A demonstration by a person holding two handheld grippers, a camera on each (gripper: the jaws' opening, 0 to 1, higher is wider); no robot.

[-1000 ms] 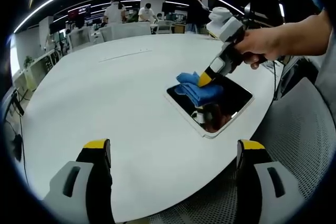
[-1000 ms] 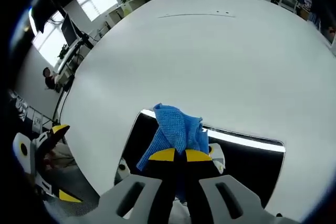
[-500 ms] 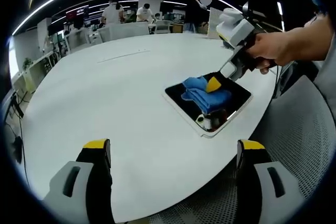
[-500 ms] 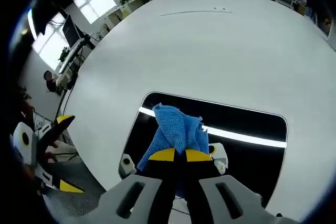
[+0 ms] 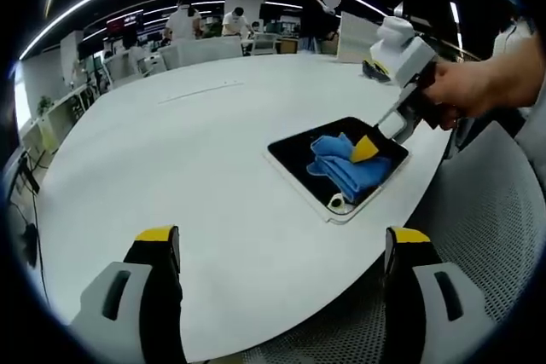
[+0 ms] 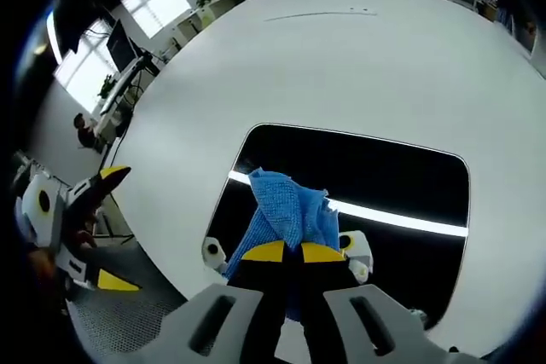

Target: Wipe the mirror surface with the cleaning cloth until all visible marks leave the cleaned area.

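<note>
The mirror (image 5: 339, 164) is lying flat near the edge of the white table (image 5: 171, 142), and the blue cloth (image 5: 345, 164) is now sitting on the part of the glass closest to that edge. A second ago it was bunched over the far corner, so I am dragging it across the glass toward myself, one stroke running the length of the surface. In the right gripper view the dark mirror (image 6: 384, 176) is opening out ahead of the cloth (image 6: 286, 210), with much more bare glass showing beyond it than before; that stretch is reflecting a ceiling light as a clean bright line, and I am seeing no smears on it, though small marks would be hard to make out at this size.

My right claw (image 6: 285, 252) is staying clenched on the cloth, yellow tips pinched together over the folds, pressing it down onto the glass. My left claw (image 5: 281, 249) is hanging released over the bare table well short of the mirror, jaws wide apart, holding nothing.

I am judging the wipe as well along but not finished: the strip under and beside the cloth is still covered, so I cannot call it clean yet
</note>
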